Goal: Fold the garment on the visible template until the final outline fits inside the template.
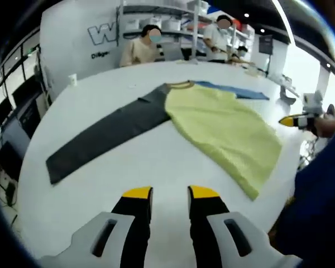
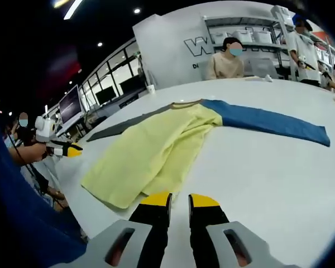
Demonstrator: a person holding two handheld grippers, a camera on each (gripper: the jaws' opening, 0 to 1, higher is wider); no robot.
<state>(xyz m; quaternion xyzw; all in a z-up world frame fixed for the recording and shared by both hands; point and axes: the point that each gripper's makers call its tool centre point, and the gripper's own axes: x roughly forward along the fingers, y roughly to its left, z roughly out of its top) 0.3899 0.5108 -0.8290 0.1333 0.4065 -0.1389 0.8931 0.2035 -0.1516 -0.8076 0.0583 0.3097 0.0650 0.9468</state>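
Your left tongs hover over the white counter with yellow-tipped jaws slightly parted, gripping nothing. Your right tongs hang the same way, a narrow gap between the jaws, empty. Ahead of both lies the yellow-bodied shirt with one dark grey sleeve and one blue sleeve, spread flat on the counter, its hem nearest the tongs. Beyond the shirt, people sit at the far edge, before shelves.
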